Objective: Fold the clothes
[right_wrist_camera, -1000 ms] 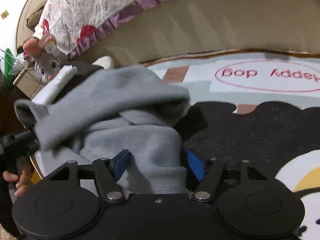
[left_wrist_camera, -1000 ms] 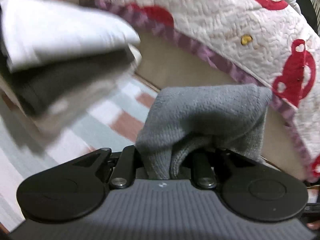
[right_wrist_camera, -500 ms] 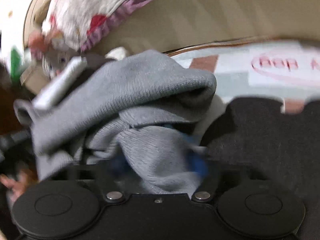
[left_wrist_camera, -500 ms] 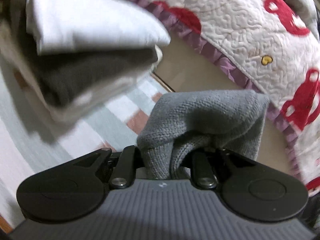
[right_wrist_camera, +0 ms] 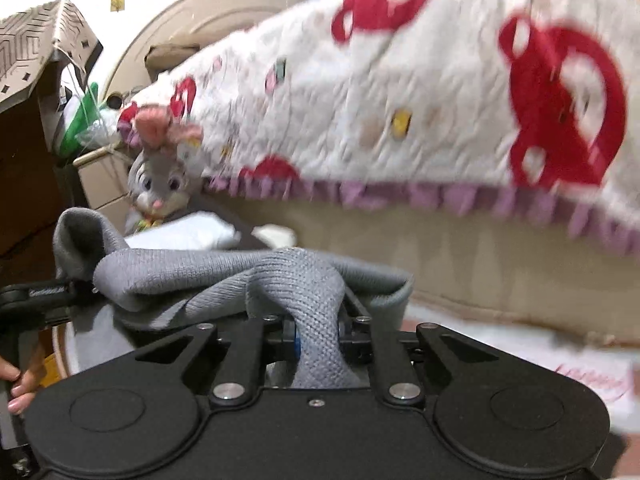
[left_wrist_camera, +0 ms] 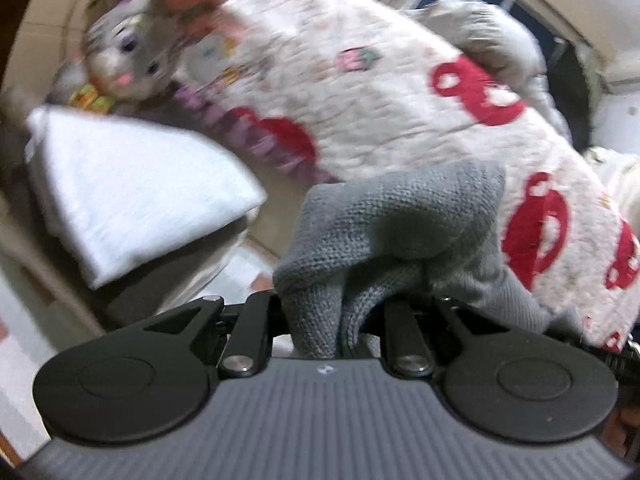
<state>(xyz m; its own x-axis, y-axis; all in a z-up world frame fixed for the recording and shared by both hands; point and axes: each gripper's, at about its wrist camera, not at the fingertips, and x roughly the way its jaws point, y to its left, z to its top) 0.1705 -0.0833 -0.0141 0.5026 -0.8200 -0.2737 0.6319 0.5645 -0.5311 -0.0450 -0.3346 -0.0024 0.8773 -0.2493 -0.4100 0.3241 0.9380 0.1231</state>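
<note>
A grey knit garment (left_wrist_camera: 400, 216) hangs bunched between both grippers, lifted off the floor. In the left wrist view my left gripper (left_wrist_camera: 336, 312) is shut on one fold of it, and the cloth hides the fingertips. In the right wrist view my right gripper (right_wrist_camera: 318, 332) has its jaws closing, and the pads pinch a thick roll of the same grey garment (right_wrist_camera: 240, 272). The cloth stretches leftward to the left gripper (right_wrist_camera: 36, 296), which a hand (right_wrist_camera: 20, 384) holds.
A stack of folded clothes (left_wrist_camera: 132, 192) with a white piece on top sits at the left, below a plush rabbit (left_wrist_camera: 124, 52). A quilted bedspread (right_wrist_camera: 400, 100) with red prints overhangs the beige bed base (right_wrist_camera: 480, 268). A patterned rug (right_wrist_camera: 520, 352) covers the floor. A cardboard box (right_wrist_camera: 36, 40) stands far left.
Both grippers rose with the grey garment, so the views now look at the bedspread rather than the rug. The right jaws went from wide around the cloth to pinched on it.
</note>
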